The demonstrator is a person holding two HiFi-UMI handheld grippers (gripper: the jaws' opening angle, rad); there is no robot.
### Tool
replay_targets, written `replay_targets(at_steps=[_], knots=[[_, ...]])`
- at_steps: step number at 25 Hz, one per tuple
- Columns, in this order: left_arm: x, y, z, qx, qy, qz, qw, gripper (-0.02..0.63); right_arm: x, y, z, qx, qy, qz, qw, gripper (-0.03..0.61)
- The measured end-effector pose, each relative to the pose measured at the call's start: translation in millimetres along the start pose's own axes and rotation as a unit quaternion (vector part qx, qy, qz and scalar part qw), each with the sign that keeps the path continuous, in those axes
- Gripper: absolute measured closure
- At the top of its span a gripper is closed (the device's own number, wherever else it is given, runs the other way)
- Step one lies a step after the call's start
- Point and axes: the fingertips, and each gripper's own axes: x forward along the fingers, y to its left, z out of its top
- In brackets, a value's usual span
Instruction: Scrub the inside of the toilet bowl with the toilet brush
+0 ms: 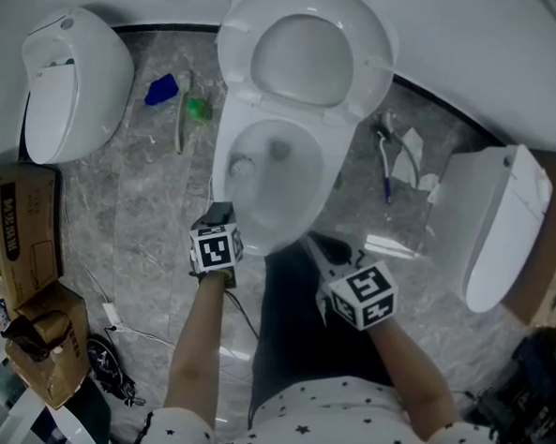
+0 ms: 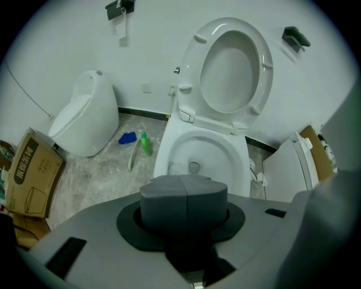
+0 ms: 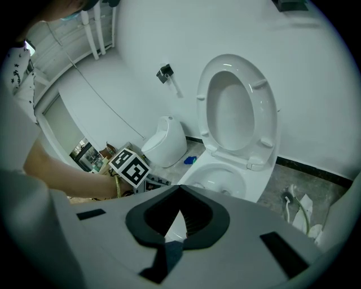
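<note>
The toilet bowl (image 1: 272, 193) stands open with its seat raised. The toilet brush (image 1: 181, 117) lies on the floor to its left, beside a green bottle (image 1: 199, 109). Your left gripper (image 1: 220, 209) hovers near the front rim, fingers pressed together and empty. Your right gripper (image 1: 325, 250) has its fingers spread.

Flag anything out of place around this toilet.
A long-handled brush lies flat on the floor left of the toilet, beside a green bottle, in no holder. Right of the toilet, crumpled paper and a white-handled tool litter the floor.
</note>
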Motion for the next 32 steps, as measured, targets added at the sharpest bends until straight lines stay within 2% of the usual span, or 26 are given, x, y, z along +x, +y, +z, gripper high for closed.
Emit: replay_targets(at_steps=[8,11,22,32], knots=[[-8,-4,-23,-0.016,0.007,0.001,0.9998,0.460,-2,6,-2,-0.004,0.001,0.006,1.000,0.572],[-13,-9,-27,-0.011,0.004,-0.002,0.9999,0.460,-4,5,-2,-0.005,0.000,0.006,1.000,0.572],[-30,-16,-68,-0.031,0.034,0.006,0.9989,0.460,-12,15,-8,-0.009,0.001,0.012,1.000,0.572],[-41,-31,-89,-0.021,0.039,0.003,0.9990,0.460,-22,16,-11,-0.012,-0.002,0.015,1.000,0.572]])
